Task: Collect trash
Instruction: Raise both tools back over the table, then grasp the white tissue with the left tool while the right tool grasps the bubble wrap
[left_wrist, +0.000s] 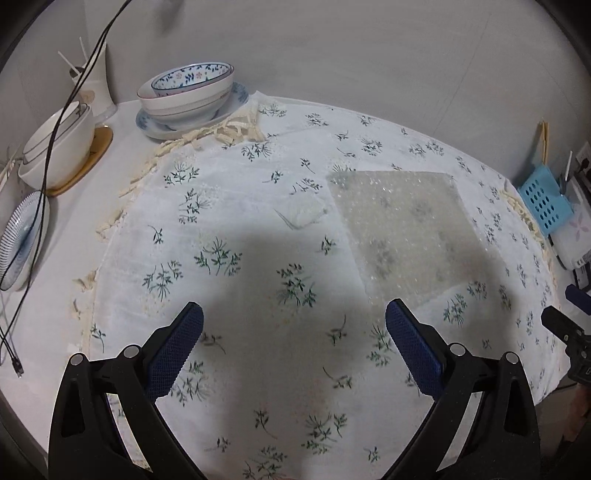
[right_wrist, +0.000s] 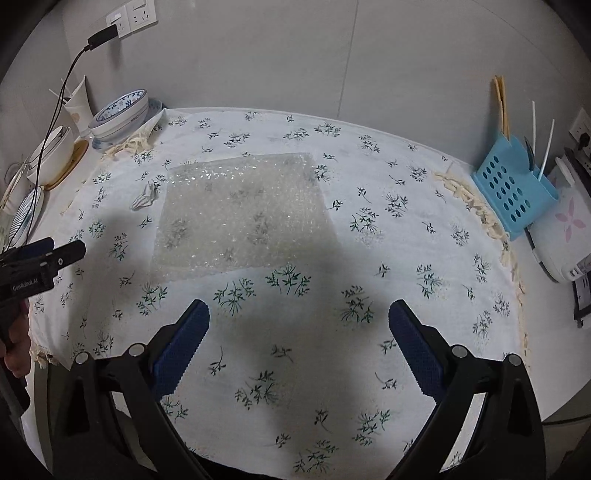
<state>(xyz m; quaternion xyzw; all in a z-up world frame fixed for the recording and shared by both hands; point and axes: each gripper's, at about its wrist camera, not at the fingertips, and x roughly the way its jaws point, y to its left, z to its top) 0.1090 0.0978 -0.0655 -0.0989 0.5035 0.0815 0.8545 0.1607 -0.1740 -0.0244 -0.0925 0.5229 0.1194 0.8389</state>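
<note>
So far nothing is collected: the left gripper (left_wrist: 294, 320) and the right gripper (right_wrist: 298, 317) both hang above the floral cloth (right_wrist: 369, 258) with jaws spread wide and nothing between them. The trash lies ahead on the cloth: a sheet of bubble wrap (right_wrist: 240, 212) flat near the middle, and a crumpled tissue (right_wrist: 146, 197) just beside its left edge, apart from it as far as I can tell. In the left view the tissue (left_wrist: 304, 214) sits straight ahead and the wrap (left_wrist: 402, 229) off to the right. No bin shows in either view, so where the trash should go is unclear. The main risk, I judge, is the wrap: it lies flat and thin, so jaws closing from above may slide over it or pinch the cloth with it, and lifting would then drag the cloth. That matters, since stacked bowls (left_wrist: 188, 94) and a saucer rest on the cloth's fringed far-left corner and a blue basket (right_wrist: 511, 192) stands at its right edge. The tissue is light and may be nudged away by one pad before the other closes. A black cable (left_wrist: 55, 147) hangs near the bowls, well clear of the left gripper's likely path
</note>
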